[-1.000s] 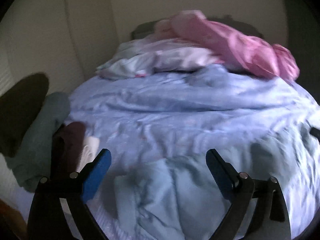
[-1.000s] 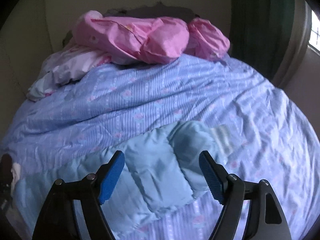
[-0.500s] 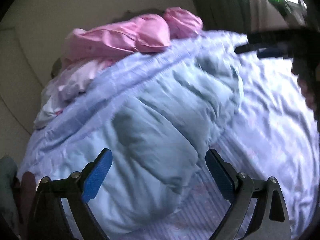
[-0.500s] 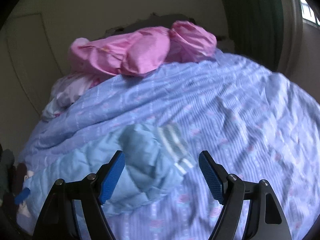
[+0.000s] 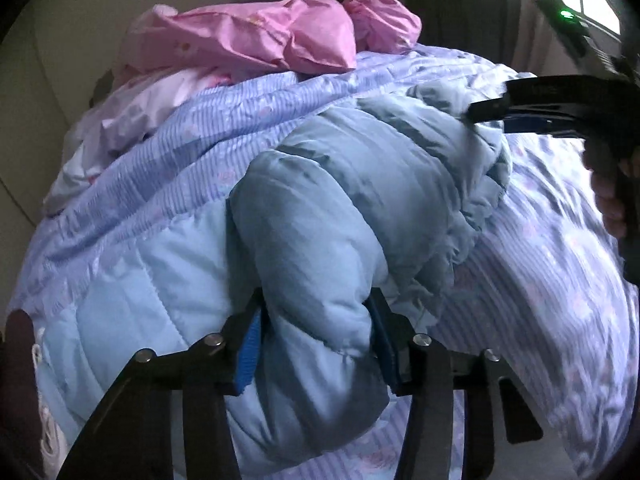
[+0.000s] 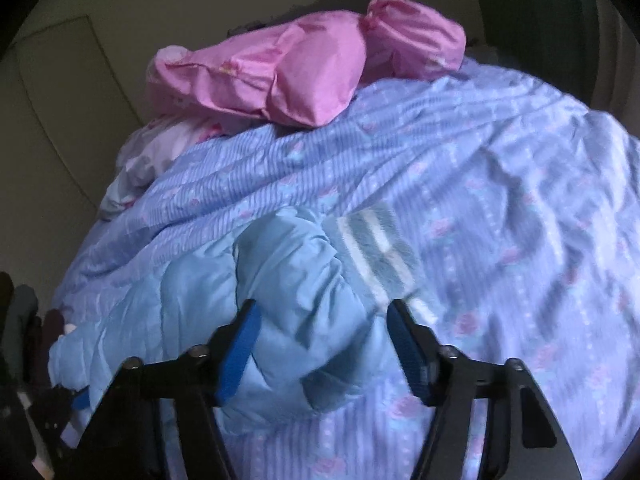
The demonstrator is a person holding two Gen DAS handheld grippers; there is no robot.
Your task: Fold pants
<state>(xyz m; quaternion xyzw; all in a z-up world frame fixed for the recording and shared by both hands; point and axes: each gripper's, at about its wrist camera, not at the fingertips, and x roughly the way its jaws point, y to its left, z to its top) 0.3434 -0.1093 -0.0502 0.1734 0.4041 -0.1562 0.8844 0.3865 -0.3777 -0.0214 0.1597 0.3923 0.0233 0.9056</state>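
Note:
The light blue quilted pants lie across the blue striped bedspread. My left gripper has its jaws closed onto a thick padded fold of the pants near one end. In the right wrist view the pants end in a striped grey and white cuff. My right gripper has its jaws around the bunched fabric beside that cuff, narrowed but with a gap showing. The right gripper also shows at the right edge of the left wrist view.
A pink pillow and pale pink bedding lie at the head of the bed by the wall. Dark curtains and a window hang at the back right. Dark clothes sit at the bed's left edge.
Both grippers have moved down onto the pants and their jaws have narrowed. The left one has clamped a fold; the right one has come in beside the cuff.

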